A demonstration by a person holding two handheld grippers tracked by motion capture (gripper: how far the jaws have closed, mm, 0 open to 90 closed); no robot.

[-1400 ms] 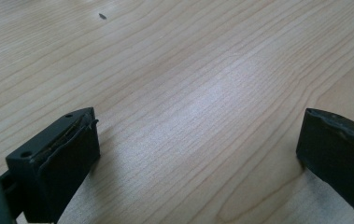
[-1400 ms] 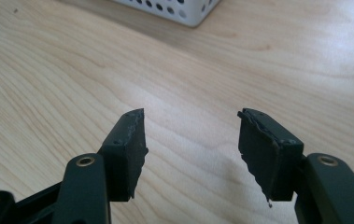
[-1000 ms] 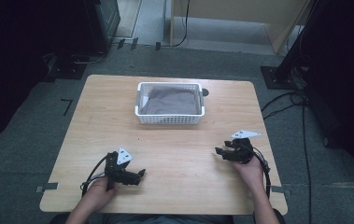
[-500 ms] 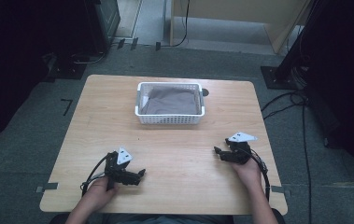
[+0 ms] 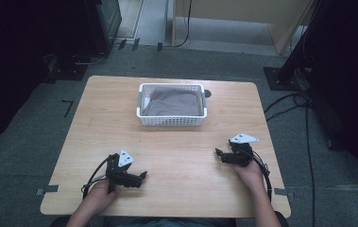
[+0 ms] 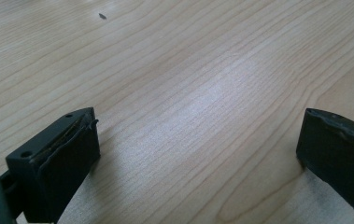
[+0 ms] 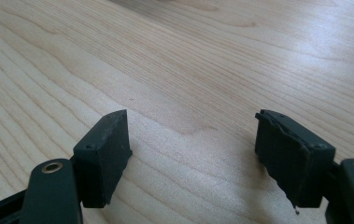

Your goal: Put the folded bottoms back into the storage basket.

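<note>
No brand, label or writing can be read on anything here.

The left gripper [image 5: 141, 177], a black two-jaw tool with a grey three-cornered plate on top, sits low over the near left part of the pale wooden table [image 5: 96, 123], held in the person's left hand [image 5: 102, 194]. In the left gripper view its jaws stand wide apart, with bare wood grain between them; nothing is pinched or touched by the pads [image 6: 69, 161].

The right gripper [image 5: 219, 153], a matching black tool, lies near the table's right edge in the right hand [image 5: 250, 172], pointing leftward across the board. Its jaws have just been opening; in the right gripper view they are spread with bare wood between them, holding nothing.

The white perforated plastic basket [image 5: 172, 120] stands at the far middle of the table, well apart from both grippers, with a folded grey-brown cloth [image 5: 174, 101] lying inside it.
</note>
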